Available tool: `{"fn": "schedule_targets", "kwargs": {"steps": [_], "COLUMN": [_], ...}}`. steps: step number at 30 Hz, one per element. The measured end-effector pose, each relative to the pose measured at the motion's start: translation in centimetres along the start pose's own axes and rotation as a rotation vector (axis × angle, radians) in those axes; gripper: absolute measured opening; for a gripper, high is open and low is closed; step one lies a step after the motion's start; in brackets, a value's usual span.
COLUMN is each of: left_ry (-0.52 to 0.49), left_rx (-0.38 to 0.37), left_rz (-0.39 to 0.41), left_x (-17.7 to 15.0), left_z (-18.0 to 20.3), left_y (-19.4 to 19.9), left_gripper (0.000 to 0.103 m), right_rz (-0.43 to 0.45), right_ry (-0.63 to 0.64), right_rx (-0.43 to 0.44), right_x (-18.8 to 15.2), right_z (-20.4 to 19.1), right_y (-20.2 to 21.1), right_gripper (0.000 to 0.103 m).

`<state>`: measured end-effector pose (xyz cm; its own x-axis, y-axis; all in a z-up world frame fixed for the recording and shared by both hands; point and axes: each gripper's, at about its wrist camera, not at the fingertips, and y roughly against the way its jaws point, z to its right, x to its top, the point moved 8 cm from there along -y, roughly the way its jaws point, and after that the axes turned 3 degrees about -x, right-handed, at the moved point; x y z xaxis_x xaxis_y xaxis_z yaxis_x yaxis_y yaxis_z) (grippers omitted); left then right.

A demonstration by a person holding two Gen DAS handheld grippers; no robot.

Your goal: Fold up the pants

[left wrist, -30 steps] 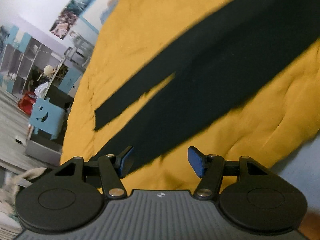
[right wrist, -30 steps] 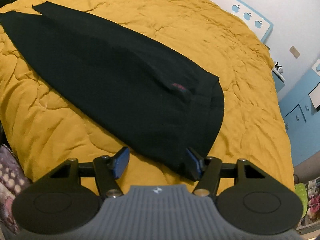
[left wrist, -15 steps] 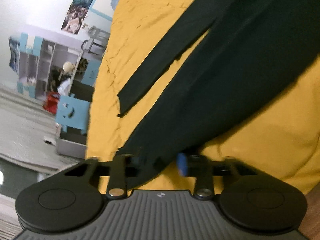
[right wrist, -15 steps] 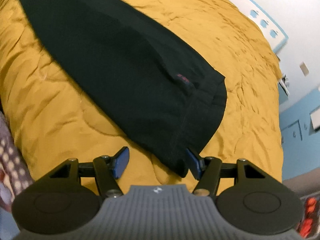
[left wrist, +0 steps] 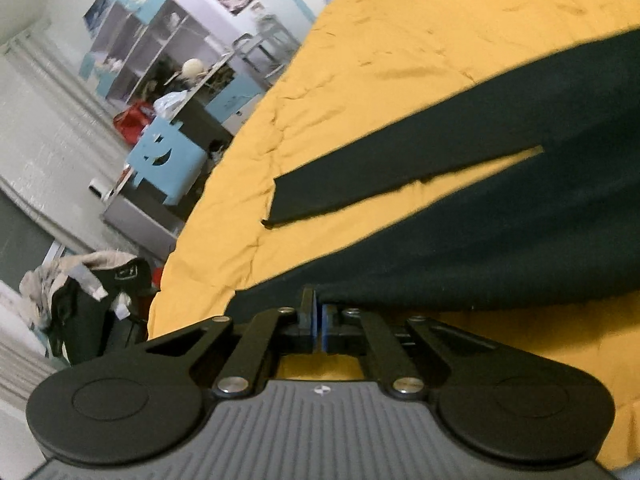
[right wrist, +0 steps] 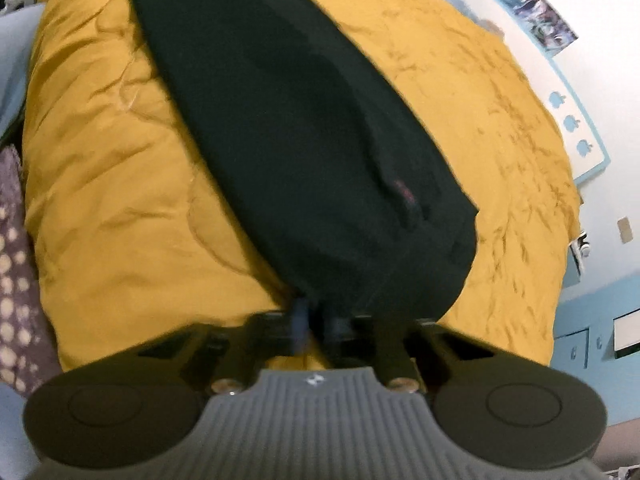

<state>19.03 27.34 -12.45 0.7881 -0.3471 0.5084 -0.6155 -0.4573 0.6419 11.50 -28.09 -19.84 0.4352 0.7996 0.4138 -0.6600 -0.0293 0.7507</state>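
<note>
Black pants (left wrist: 500, 216) lie spread on a yellow quilt (left wrist: 400, 40). In the left wrist view both legs show, the far leg (left wrist: 360, 184) ending in a cuff near the bed's edge. My left gripper (left wrist: 319, 312) is shut on the hem of the near leg. In the right wrist view the pants (right wrist: 300, 140) show their waistband end, with a small red label (right wrist: 404, 192). My right gripper (right wrist: 316, 322) is shut on the near corner of the waistband, with blue pads closed on the black cloth.
The yellow quilt (right wrist: 100, 200) covers the whole bed. Left of the bed stand a blue chair (left wrist: 164, 156), shelves (left wrist: 140, 52) and a heap of clothes (left wrist: 88, 292). A purple dotted cloth (right wrist: 16, 280) lies by the bed's near edge. Blue drawers (right wrist: 592, 344) stand at right.
Both grippers were open a second ago. Each moved down onto the pants and closed, the left on the leg hem, the right on the waistband corner.
</note>
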Motion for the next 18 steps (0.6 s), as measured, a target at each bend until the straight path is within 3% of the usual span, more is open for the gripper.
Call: {"fn": "schedule_targets", "kwargs": {"steps": [10,18], "left_ry": [0.111,0.123], "left_rx": [0.048,0.075], "left_rz": [-0.007,-0.061], "left_x": [6.5,12.7], "left_z": [-2.3,-2.8], "left_y": [0.1,-3.9], "left_gripper": [0.001,0.001], "right_rz": [0.142,0.130], "right_ry": [-0.237,-0.289], "right_rx": [0.010,-0.026], "right_x": [5.2,11.2], "right_z": [10.4,19.0], "right_y": [1.7,-5.0], "right_gripper": [0.000,0.000]}}
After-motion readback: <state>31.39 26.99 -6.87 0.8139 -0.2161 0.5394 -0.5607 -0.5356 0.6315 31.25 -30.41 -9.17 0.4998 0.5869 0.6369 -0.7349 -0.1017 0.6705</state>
